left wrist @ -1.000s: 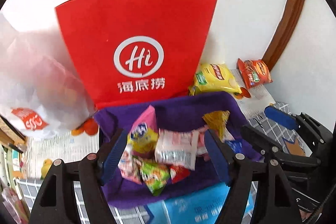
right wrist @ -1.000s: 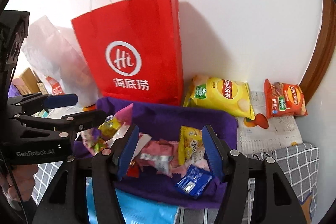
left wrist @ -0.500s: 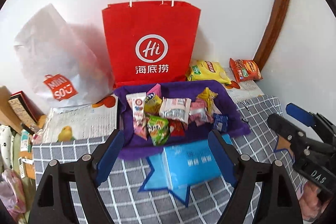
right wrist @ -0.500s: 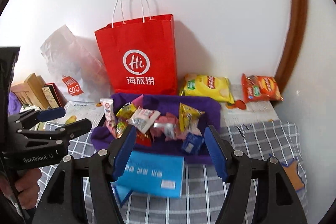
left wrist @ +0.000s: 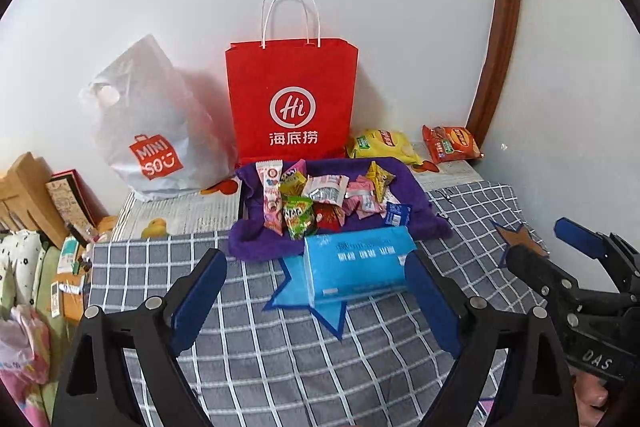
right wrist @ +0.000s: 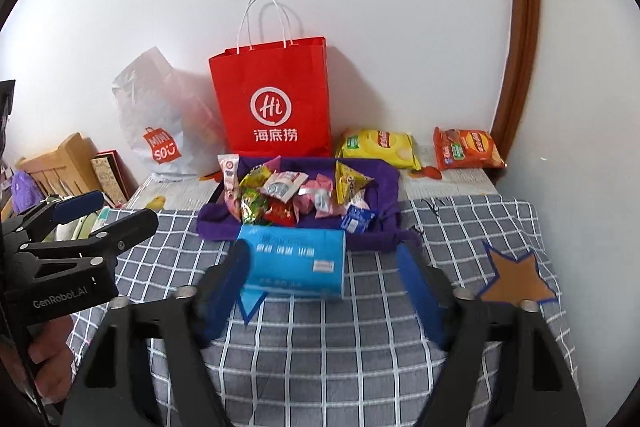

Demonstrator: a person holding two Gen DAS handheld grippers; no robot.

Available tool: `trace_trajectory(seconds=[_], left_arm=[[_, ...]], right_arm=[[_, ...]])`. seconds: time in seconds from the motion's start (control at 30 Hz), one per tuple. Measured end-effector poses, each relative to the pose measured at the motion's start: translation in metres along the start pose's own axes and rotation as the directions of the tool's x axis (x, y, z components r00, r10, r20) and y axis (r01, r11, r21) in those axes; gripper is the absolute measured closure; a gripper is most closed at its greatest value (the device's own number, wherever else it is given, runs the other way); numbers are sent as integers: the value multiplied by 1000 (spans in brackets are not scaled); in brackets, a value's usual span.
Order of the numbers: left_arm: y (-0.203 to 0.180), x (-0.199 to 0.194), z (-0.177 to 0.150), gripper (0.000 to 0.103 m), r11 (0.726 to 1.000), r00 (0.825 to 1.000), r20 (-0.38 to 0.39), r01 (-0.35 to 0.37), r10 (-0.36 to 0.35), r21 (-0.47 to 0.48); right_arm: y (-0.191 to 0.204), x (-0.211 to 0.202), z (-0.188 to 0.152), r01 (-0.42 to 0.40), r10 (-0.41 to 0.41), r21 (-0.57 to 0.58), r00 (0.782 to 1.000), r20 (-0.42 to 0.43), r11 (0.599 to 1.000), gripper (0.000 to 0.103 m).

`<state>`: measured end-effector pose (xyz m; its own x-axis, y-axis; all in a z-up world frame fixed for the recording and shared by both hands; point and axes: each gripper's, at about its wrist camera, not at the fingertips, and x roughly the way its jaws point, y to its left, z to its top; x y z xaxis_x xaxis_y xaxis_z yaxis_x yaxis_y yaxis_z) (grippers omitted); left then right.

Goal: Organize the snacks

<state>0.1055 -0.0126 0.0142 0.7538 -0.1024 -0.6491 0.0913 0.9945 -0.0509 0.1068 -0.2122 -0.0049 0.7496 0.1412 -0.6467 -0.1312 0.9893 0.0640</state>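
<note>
In the left wrist view, the left gripper (left wrist: 316,291) hung over the checked cloth (left wrist: 280,355); its jaws, just widened, stood apart with nothing between them. Beyond it lay a blue tissue pack (left wrist: 358,265), and just behind that the purple tray (left wrist: 416,195) piled with snack packets (left wrist: 320,197). A red paper bag (left wrist: 292,99) stood against the far wall, a yellow chip bag (left wrist: 384,145) and an orange chip bag (left wrist: 452,143) to its right.

In the right wrist view, the right gripper (right wrist: 324,285) was likewise spread and empty, its jaws just widened, with the tissue pack (right wrist: 294,257) beyond its fingertips. The tray (right wrist: 384,187) of snacks (right wrist: 288,197) sat behind it, and a white plastic bag (right wrist: 160,123) lay far left.
</note>
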Motion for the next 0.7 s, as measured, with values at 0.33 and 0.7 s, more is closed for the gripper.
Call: trace_trajectory(seconds=[0.33,0.7], left_arm=[[-10,-41,-42,12,1000,999,27,-19,20,-14],[-18,-62,-60,12,1000,998,53,-29,29,-10]], right_arm=[[-2,-43,-39,21,-20,-7,998,61,1000,4],[-11,-73,-67,22,-24,26,997,78,999,4]])
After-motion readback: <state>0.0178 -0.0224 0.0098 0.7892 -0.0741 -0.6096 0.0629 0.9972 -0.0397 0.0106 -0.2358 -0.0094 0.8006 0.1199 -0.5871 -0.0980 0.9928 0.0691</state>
